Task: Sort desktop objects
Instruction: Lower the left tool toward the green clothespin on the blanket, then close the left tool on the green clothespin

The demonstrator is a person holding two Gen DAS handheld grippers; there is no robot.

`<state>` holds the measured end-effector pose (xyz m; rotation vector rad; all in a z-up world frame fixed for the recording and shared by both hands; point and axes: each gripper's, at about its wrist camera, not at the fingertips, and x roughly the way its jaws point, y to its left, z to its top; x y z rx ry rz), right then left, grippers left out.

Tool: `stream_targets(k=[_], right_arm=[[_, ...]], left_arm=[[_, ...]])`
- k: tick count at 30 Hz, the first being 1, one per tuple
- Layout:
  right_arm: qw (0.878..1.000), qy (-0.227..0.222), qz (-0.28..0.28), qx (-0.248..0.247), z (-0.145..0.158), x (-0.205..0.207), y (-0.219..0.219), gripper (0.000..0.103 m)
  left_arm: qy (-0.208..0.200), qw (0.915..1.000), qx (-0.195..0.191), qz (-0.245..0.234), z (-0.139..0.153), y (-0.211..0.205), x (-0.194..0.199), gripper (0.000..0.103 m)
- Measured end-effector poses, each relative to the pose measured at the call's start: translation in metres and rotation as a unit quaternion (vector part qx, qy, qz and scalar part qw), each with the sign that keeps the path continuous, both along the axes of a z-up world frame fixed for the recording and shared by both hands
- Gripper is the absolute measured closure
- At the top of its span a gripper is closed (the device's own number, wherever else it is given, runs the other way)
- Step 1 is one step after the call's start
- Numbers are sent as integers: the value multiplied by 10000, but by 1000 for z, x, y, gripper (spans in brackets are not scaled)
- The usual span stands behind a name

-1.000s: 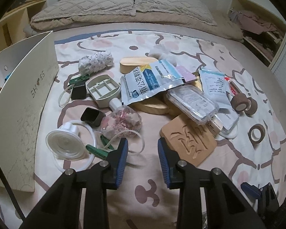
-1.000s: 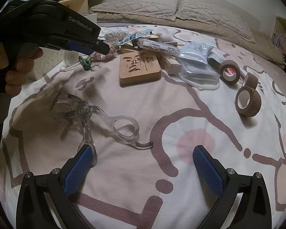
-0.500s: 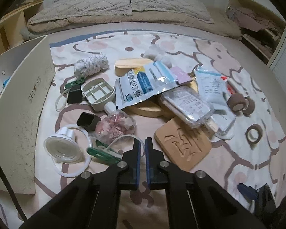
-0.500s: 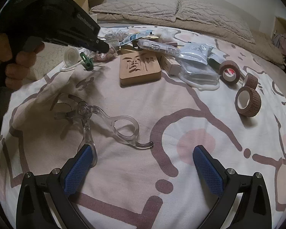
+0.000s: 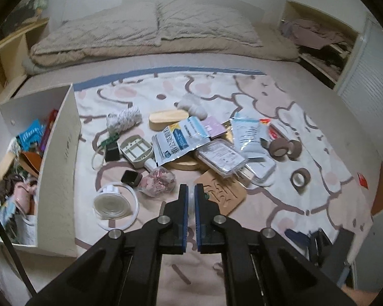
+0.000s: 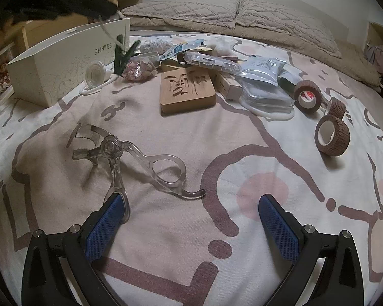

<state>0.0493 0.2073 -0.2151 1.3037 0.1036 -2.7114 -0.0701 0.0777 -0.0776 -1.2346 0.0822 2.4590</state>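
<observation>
While left hand-held gripper (image 5: 190, 191) pinches a thin cord (image 6: 107, 32), green clip (image 6: 121, 56) dangling, we fear slippage short of box (image 5: 61, 153) at 9 o'clock; right hand-held gripper (image 6: 191, 219) gapes empty.

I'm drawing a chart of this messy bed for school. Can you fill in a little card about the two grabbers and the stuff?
Place: patterned bedsheet
Left gripper: jaws shut on a thin white cord
Green clip: hangs on that cord, beside the white box
Right gripper: jaws open, holding nothing
Clear plastic tool: flat on the sheet, just ahead of the right gripper
Pile: wooden block, packets, brown tape rolls
</observation>
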Motion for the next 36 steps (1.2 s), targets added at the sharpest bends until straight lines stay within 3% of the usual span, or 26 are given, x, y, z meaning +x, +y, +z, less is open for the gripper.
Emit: stream_targets(k=[8,14,16,18,20,31,36], right_arm=[[10000,16,0,-14,0,0,0,0],[10000,22,2,-70,-2,-2,1,0],[10000,32,2,-79,-2,-2,1,0],[10000,47,2,-79,-3,-2,1,0],[9999,73,0,-72,-3,0,1,0],[10000,17,0,-27,-2,0,0,0],[10000,19,8,-54,-1,0,1,0]], left_arm=[[121,9974,-437,-557,11,-17,25,98],[-335,9957,-451,-739,-13,-19,23,97],[-438,9943,-516,-830,-21,-13,21,92],[-471,9926,-604,-946,-29,-5,19,69],[-549,9905,-690,-1054,-38,3,16,55],[-706,9831,-1117,-1270,-74,27,-3,55],[-944,9811,-1121,-1261,-85,28,-10,76]])
